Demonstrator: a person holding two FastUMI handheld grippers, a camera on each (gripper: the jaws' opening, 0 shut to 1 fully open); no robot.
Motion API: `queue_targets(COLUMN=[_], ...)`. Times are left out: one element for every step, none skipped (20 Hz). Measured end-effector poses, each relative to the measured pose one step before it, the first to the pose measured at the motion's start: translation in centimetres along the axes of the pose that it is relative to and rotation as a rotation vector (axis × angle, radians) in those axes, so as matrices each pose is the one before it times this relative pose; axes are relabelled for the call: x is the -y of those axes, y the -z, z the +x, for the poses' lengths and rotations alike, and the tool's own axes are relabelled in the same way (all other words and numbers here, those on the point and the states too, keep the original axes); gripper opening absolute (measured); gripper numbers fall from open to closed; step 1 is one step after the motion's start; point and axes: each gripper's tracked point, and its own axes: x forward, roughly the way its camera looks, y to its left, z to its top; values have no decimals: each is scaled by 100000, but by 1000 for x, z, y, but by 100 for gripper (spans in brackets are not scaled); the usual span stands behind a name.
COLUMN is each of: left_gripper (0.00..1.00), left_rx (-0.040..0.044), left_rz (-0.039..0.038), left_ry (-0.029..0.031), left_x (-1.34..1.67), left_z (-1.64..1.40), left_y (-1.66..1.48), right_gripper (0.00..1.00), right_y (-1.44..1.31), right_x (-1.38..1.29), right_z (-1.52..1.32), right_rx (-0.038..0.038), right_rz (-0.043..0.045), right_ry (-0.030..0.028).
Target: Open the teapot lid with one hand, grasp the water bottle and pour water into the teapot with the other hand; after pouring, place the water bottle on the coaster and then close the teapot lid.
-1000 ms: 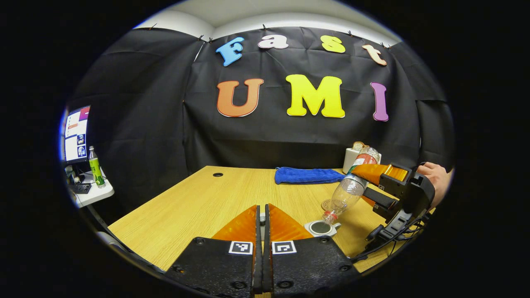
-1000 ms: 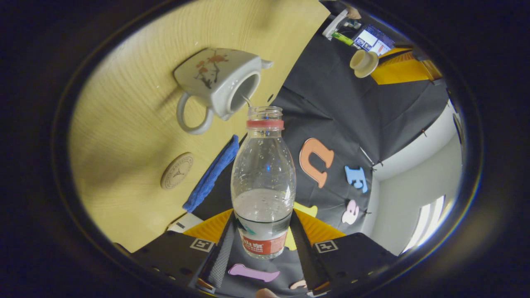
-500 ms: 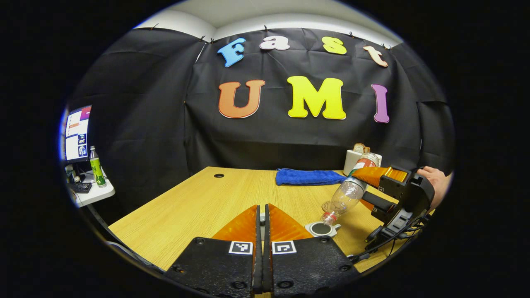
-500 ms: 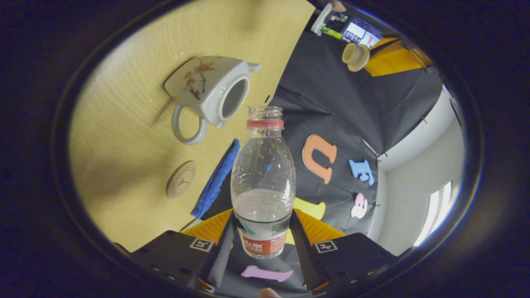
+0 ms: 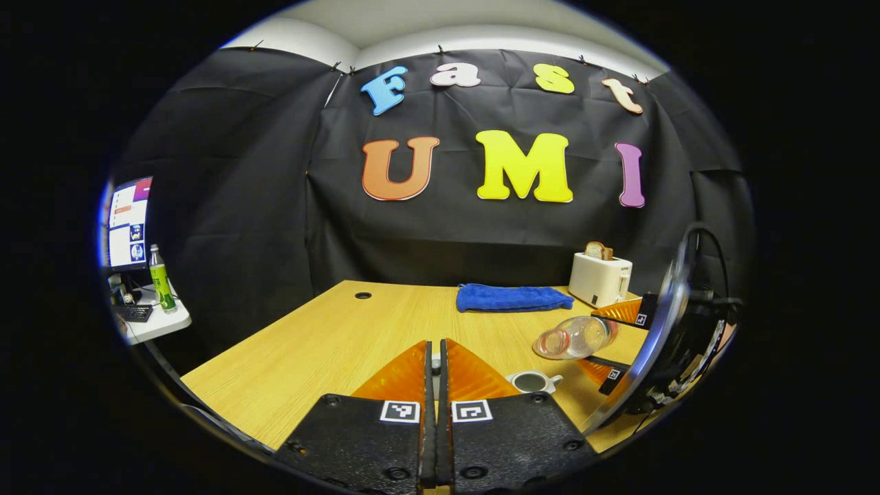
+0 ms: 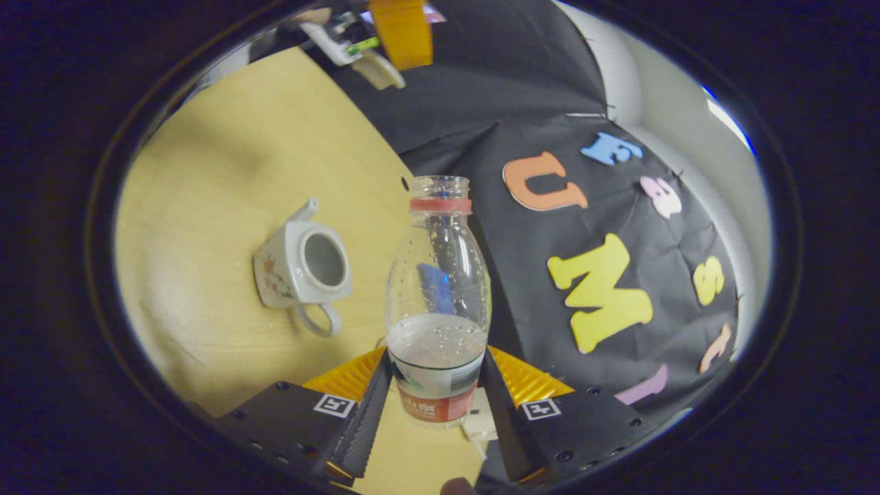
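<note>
**A:** Starting from the left: is the left gripper (image 5: 434,361) gripping anything?

**B:** Its fingers are pressing together at 6 o'clock of the left gripper view. In the right gripper view, the lid (image 6: 382,69) is hanging at its tip at 12 o'clock, so I am judging it is clamping the lid.

**A:** And the teapot (image 5: 531,381)?

**B:** It is sitting open on the table (image 5: 330,337), just right of those fingers.

**A:** The bottle (image 5: 576,337)?

**B:** It is lying nearly level above the teapot, at about 1 o'clock from it, with its mouth pointing to 9 o'clock. The right gripper (image 6: 438,361) is squeezing its lower body, and some water is sitting inside.

**A:** Next?

**B:** Probably tipping the bottle upright for the coaster. The right hand is carrying it.
</note>
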Motion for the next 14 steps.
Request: queue_targets(left_gripper=[3, 3, 3, 3, 3, 3, 3, 3, 3, 3, 3, 3, 3, 3], left_rx=[342, 83, -89, -66, -196, -278, -50, -6, 149, 260, 143, 88, 137, -49], left_rz=[39, 86, -52, 58, -28, -189, -115, 319, 331, -152, -645, -556, -59, 277], left_ry=[62, 226, 72, 301, 543, 1127, 639, 537, 277, 192, 558, 644, -36, -189], left_x=[63, 84, 23, 90, 255, 410, 159, 242, 158, 33, 133, 154, -20, 7], left_z=[-79, 33, 9, 15, -46, 28, 25, -9, 48, -80, -97, -17, 28, 37], left_y=[-151, -26, 129, 0, 20, 131, -5, -55, -110, -44, -29, -79, 24, 24], right_gripper=[76, 75, 75, 73, 75, 75, 75, 75, 75, 72, 72, 74, 72, 72], right_y=[-565, -656, -794, -871, -723, -674, -615, -575, -541, -616, -298, -218, 65, 69], right_x=[137, 272, 525, 783, 678, 563, 500, 678, 844, 852, 871, 856, 663, 538], right_z=[-370, -466, -401, -364, -561, 122, -65, 167, 175, 363, 586, 699, 743, 845], right_rx=[1398, 2485, 2013, 2454, 1840, 1562, 1167, 605, 960, 593, 303, -7, 11, -327], right_rz=[11012, 10458, 9337, 8245, 7772, 8379, 8635, 7690, 6152, 4689, 3810, 3203, 3386, 2842], right_ry=[-2448, -2182, -743, -107, -100, -1013, -1252, -438, 245, 362, 760, 919, 450, 638])
